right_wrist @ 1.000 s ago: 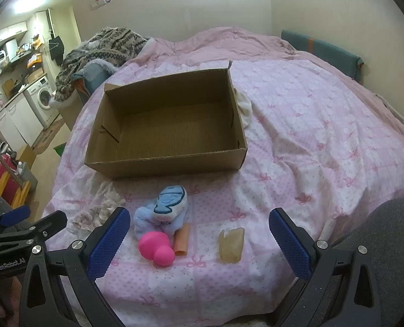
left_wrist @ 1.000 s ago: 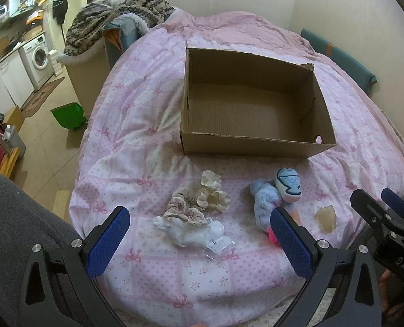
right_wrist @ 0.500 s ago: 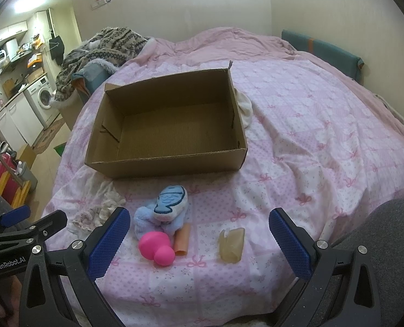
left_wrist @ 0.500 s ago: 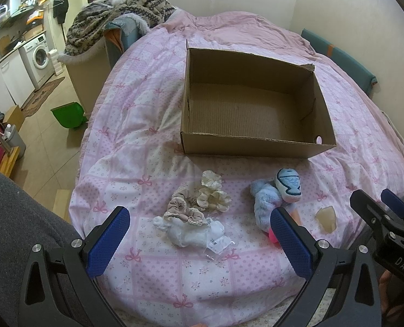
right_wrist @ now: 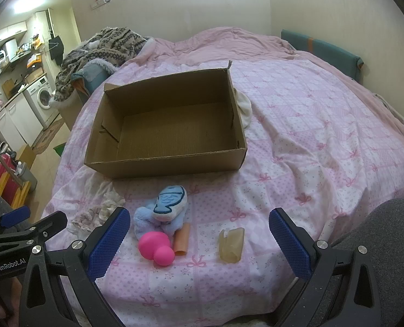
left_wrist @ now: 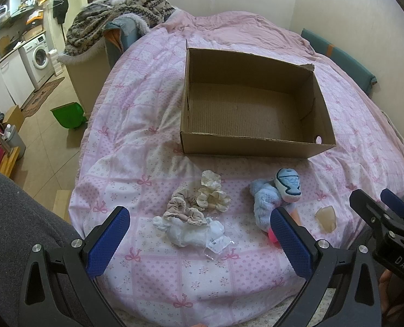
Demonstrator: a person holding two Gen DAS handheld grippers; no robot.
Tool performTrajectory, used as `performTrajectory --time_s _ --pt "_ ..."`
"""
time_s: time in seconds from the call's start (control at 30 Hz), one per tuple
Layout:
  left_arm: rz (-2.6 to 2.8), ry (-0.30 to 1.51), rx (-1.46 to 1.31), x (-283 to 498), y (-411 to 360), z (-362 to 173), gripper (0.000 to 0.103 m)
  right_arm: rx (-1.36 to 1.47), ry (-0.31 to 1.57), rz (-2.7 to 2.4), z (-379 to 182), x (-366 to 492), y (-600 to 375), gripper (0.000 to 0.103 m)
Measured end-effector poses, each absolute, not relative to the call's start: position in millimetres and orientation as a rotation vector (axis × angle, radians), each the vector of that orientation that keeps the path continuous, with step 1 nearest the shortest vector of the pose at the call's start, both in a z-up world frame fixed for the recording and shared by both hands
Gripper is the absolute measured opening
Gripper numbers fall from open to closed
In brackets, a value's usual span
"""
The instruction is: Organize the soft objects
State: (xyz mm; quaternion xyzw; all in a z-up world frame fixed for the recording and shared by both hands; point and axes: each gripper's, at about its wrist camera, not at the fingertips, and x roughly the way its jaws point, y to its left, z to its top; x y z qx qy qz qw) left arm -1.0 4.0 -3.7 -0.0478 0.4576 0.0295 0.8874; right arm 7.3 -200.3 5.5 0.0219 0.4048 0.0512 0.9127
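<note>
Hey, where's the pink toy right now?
In the right wrist view, the pink toy lies on the bedspread just inside the right gripper's left finger, touching the blue plush and beside the orange tube.

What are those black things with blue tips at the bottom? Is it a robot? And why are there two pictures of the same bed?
It is not a robot. A person holds a claw in each hand, and each claw carries a small camera looking forward between its two blue tips. One picture comes from the left claw, the other from the right claw, so you see the bed from two spots. Both claws are open and hold nothing. On the pink bedspread sits an empty cardboard box. In front of it lie soft things: cream scrunchies, a white cloth bundle, a fluffy blue toy, a pink squishy ball, a small orange tube and a yellowish lump.
</note>
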Motion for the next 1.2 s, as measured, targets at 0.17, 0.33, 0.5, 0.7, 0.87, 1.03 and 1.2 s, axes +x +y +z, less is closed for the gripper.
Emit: performTrajectory --time_s 0.17,0.33,0.5,0.7,0.87,1.03,1.2 --pt "0.059 0.951 -0.098 -1.0 4.5 -3.7 0.103 0.046 0.837 0.103 4.6 6.5 -200.5 0.103" --pt "0.064 0.950 -0.099 -0.5 3.9 -5.1 0.103 0.046 0.836 0.104 4.5 6.8 -200.5 0.103" --pt "0.062 0.951 -0.099 -0.5 3.7 -5.1 0.103 0.047 0.838 0.103 4.2 6.5 -200.4 0.103" --pt "0.063 0.951 -0.100 -0.5 3.9 -5.1 0.103 0.047 0.838 0.104 3.8 6.5 -200.7 0.103" --pt "0.062 0.951 -0.098 -0.5 4.1 -5.2 0.103 0.048 0.839 0.103 2.9 6.1 -201.2 0.103" --pt "0.063 0.951 -0.100 -0.4 4.1 -5.2 0.103 0.048 0.840 0.104 3.2 6.4 -201.0 0.103" --pt "0.056 0.957 -0.111 -1.0 6.9 1.4 0.103 0.057 0.860 0.104 4.6 6.3 -204.0 0.103"
